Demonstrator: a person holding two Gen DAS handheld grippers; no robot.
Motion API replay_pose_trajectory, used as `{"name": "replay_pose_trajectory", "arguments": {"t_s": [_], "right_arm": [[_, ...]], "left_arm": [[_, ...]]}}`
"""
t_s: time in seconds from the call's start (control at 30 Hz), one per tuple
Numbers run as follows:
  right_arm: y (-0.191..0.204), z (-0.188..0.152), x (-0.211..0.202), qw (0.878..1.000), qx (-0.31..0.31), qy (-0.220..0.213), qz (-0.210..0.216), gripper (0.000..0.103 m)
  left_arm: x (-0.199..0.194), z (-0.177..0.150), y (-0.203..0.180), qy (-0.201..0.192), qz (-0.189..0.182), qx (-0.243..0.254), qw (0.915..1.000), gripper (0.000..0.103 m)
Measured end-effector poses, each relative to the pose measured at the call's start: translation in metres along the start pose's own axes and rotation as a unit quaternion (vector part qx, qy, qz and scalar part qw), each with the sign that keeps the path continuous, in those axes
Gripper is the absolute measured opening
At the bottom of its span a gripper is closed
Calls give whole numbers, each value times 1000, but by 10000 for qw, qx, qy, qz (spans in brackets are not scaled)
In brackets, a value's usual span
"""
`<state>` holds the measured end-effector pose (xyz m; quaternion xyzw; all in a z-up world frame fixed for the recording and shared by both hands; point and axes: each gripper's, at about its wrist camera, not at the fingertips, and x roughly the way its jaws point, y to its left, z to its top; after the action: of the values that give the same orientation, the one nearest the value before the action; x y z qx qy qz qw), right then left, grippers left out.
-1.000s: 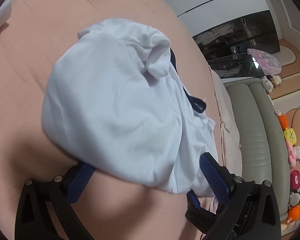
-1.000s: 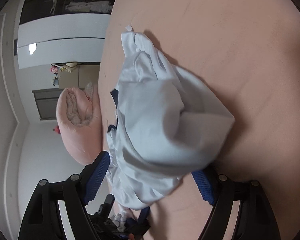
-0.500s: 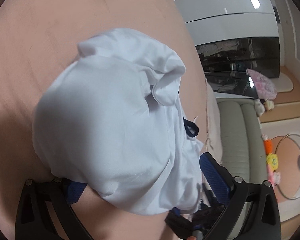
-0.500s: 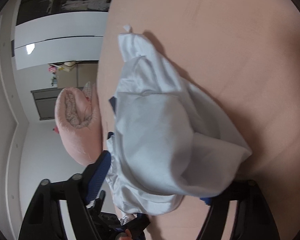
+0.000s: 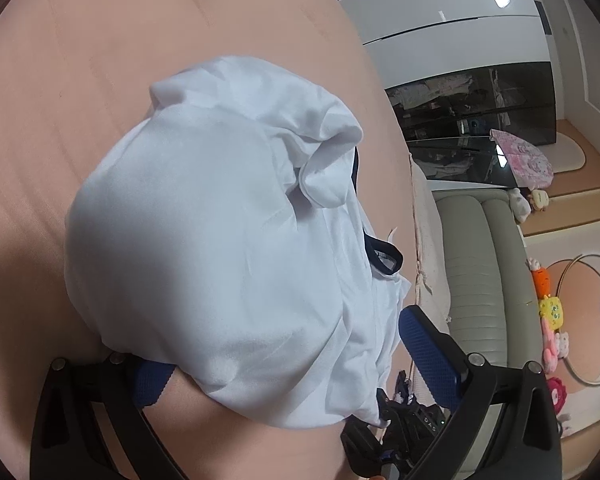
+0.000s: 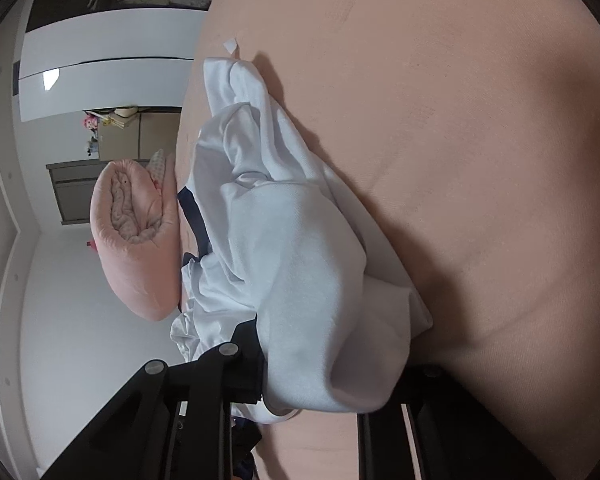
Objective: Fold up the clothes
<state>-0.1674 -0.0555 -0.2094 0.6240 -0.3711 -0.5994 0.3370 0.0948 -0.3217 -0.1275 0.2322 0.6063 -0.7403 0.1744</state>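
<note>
A white garment [image 5: 220, 248] with dark navy trim [image 5: 384, 256] lies bunched on the pink bed sheet [image 5: 100, 60]. My left gripper [image 5: 288, 368] is open at the garment's near edge. Its left pad is partly under the cloth and its right pad [image 5: 428, 352] stands beside it. In the right wrist view the same garment [image 6: 292, 248] runs away from me in a crumpled ridge. My right gripper [image 6: 316, 392] has its jaws closing on the near fold, with the cloth pinched between them. Its left finger [image 6: 244, 360] presses the cloth; the right finger is hidden under it.
A rolled pink duvet [image 6: 136, 240] lies at the bed's far end. A grey-green sofa [image 5: 488, 280] runs beside the bed's edge, with plush toys [image 5: 552, 320] on the floor past it. A dark-glass wardrobe [image 5: 472, 120] stands behind.
The right gripper's jaws have come together on the garment's near fold, and that hand has sunk a little. The left gripper has stayed open with the cloth over its left pad.
</note>
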Motion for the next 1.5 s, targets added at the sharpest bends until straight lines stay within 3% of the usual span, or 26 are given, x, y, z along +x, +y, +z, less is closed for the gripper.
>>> {"name": "replay_pose_trajectory", "arguments": {"t_s": [0.07,0.17,0.2,0.23,0.3,0.4,0.5,0.8,1.03,1.3,1.5], "right_arm": [[-4,1,1,9999,-4,53,133,14],[-9,4,2,9994,104,180,261,14],[-9,5,3,9994,136,193,258,15],[-8,6,5,9994,134,189,255,15],[-6,6,7,9995,105,169,250,15],[-9,3,5,9996,53,127,262,15],[-9,2,3,9996,8,106,243,16],[-8,4,1,9984,161,180,516,17],[-3,-1,-3,9991,102,63,414,17],[-4,-10,-19,9995,-103,49,293,17],[-9,-21,-35,9993,-220,87,292,17]], "left_arm": [[-3,-2,4,-31,-8,26,10000,96],[-7,-4,12,-77,99,18,9999,77],[-8,-5,14,-92,137,14,9999,63],[-11,-6,21,-135,198,-70,9997,40],[-16,-7,47,-187,99,-483,9986,15],[-19,-7,64,-171,-370,-731,9965,12],[-18,-10,54,-241,-38,-527,9983,12],[-27,-18,54,-366,-88,-480,9981,12],[-33,-22,57,-389,-204,-701,9966,10],[-47,-31,69,-352,-650,-856,9936,10],[-56,-46,55,-304,-255,-372,9985,10]]}}
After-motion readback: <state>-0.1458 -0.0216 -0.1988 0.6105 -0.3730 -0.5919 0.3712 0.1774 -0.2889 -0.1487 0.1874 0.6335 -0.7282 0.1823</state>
